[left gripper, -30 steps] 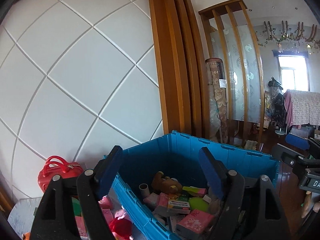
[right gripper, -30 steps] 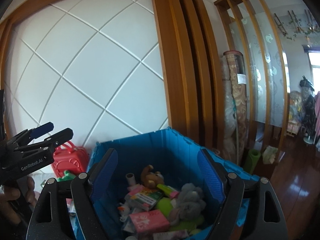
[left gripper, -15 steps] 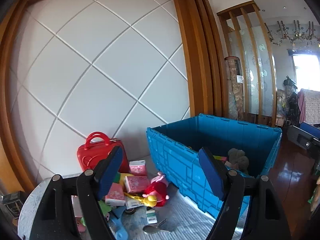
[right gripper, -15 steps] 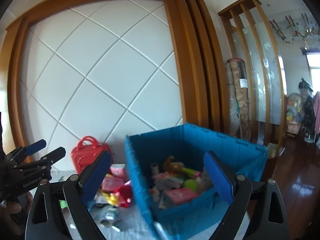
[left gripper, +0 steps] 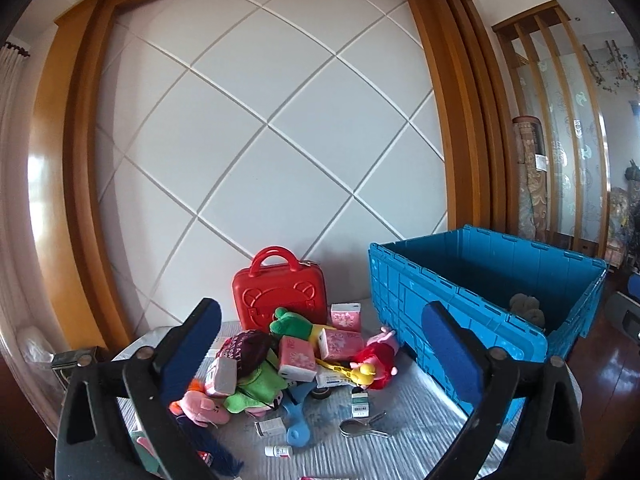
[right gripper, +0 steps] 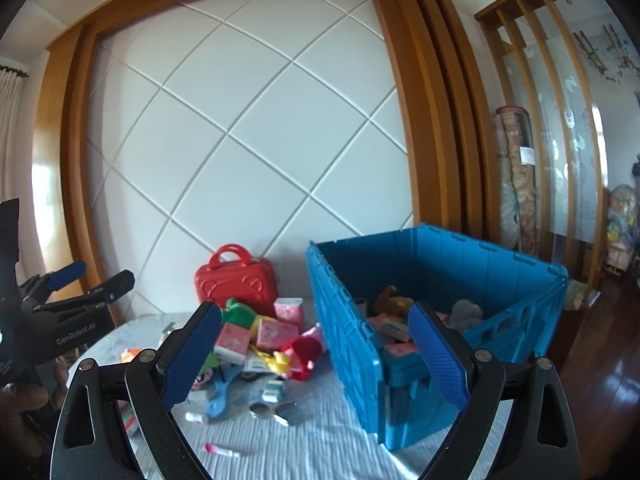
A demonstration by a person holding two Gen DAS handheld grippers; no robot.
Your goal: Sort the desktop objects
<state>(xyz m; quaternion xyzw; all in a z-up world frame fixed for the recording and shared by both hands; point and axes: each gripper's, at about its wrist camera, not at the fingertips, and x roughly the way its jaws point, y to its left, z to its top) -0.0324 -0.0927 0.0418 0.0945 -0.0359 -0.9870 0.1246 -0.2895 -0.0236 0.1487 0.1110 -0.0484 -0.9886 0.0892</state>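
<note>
**Both grippers empty, facing the toy pile beside the crate**

The left gripper point(left gripper: 320, 344), whose jaws have just been opening, stands spread with nothing between them; the right gripper point(right gripper: 316, 356) is likewise spread and empty. The unsorted pile point(left gripper: 296, 356) lies on the table point(left gripper: 400, 440) just left of the blue crate point(left gripper: 404, 292), in front of the red case point(left gripper: 280, 292). Advice: single out one outlying item, such as the red plush point(left gripper: 376, 364) nearest the crate, rather than the tangled middle.
</note>
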